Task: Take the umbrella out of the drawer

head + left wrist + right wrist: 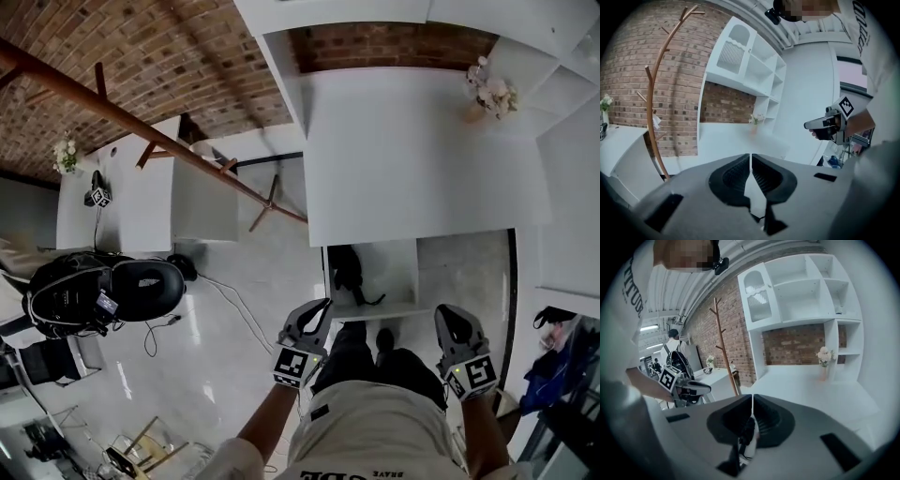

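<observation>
Head view: white counter (412,159) ahead, open drawer (398,277) under its near edge. Black folded umbrella (348,270) lies in drawer, left side. L tool (317,305) and R tool (450,314) both closed, empty, hover near drawer front, clear of umbrella.

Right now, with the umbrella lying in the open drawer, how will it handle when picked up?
The umbrella looks folded short, so probably light and stiff along its length, though its fabric may give under the jaws. A thin strap seems to trail from it inside the drawer; it could dangle or snag. Whether it rolls is unclear.
</observation>
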The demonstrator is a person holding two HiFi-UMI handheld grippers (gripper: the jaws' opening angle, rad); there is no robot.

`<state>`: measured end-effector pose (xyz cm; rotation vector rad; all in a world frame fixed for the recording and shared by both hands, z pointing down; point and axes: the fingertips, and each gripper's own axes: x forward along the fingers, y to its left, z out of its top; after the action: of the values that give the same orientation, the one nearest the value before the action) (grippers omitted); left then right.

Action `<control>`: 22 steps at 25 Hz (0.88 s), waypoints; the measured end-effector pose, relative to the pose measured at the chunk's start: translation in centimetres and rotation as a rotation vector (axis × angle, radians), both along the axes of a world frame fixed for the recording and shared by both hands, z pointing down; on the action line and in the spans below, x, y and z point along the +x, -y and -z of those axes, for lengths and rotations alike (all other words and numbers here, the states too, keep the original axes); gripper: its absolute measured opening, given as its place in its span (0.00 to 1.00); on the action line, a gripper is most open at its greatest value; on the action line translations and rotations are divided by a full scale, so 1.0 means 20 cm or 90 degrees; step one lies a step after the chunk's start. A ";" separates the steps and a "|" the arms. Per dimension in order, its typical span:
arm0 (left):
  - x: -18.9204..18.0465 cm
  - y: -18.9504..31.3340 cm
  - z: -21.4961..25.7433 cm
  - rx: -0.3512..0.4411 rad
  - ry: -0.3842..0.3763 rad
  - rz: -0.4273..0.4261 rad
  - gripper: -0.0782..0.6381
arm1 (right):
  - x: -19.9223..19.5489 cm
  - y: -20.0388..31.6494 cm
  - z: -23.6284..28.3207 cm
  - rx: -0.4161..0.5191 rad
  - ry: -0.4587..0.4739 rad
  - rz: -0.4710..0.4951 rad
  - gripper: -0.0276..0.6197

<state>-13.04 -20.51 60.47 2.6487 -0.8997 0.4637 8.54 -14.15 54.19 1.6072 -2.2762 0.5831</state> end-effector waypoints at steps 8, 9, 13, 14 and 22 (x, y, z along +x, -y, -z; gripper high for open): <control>0.01 0.01 -0.25 -0.092 0.003 -0.030 0.15 | -0.11 0.03 -0.14 -0.041 -0.010 -0.028 0.09; 0.01 0.02 -0.28 -0.103 -0.001 -0.026 0.15 | -0.12 0.02 -0.17 -0.049 -0.004 -0.034 0.09; 0.02 0.03 -0.37 -0.138 -0.017 -0.012 0.15 | -0.12 0.00 -0.26 -0.085 0.005 -0.040 0.09; 0.02 0.03 -0.39 -0.147 -0.017 -0.009 0.15 | -0.12 0.00 -0.27 -0.089 0.004 -0.040 0.09; 0.09 0.05 -0.59 -0.207 -0.002 0.019 0.15 | -0.08 -0.02 -0.38 -0.125 -0.010 -0.031 0.09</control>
<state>-11.27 -21.46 72.28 2.3378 -0.7864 0.5473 7.00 -13.76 61.78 1.5695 -2.1004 0.7760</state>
